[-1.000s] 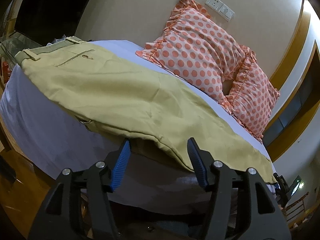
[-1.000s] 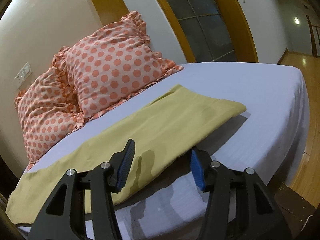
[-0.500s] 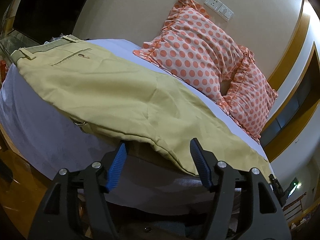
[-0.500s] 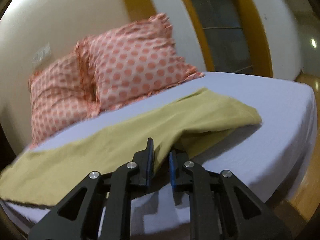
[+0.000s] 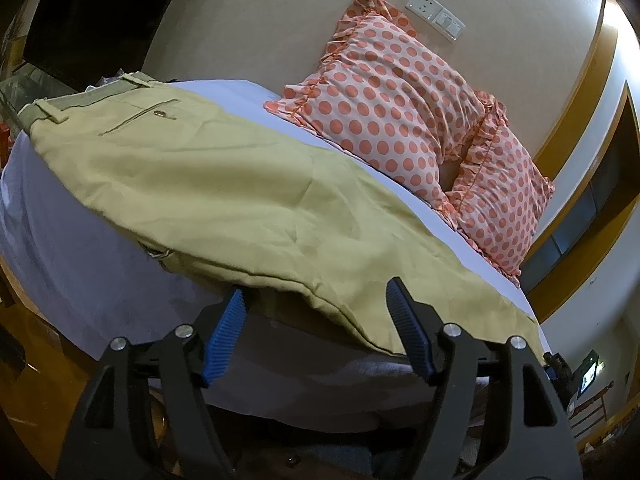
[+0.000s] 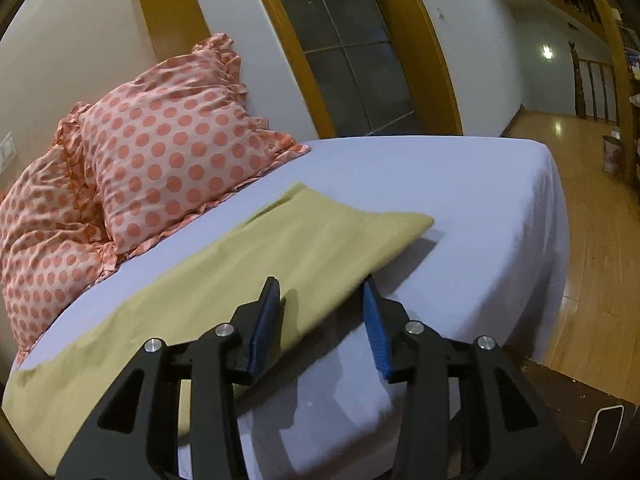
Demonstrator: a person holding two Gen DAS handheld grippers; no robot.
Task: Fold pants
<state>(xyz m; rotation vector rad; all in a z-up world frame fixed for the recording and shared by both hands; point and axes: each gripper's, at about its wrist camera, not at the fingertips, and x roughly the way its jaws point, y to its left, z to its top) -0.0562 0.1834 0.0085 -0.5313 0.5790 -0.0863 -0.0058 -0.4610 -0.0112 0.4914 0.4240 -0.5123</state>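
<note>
Pants (image 5: pixel 224 200), khaki, spread lengthwise over white-sheeted bed (image 6: pixel 460 184), waistband upper left of left view, leg cuffs centre of right view. Left gripper (image 5: pixel 316 332) at lower centre, jaws released, straddling near fabric edge. Right gripper (image 6: pixel 320 320) likewise released at leg edge. Polka-dot pillows (image 6: pixel 160 152) behind, against wall.

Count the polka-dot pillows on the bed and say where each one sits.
2. One pillow leans against the wall under the outlets; the second pillow sits beside it, nearer the window. Both lie behind the pants. None appears hidden.
</note>
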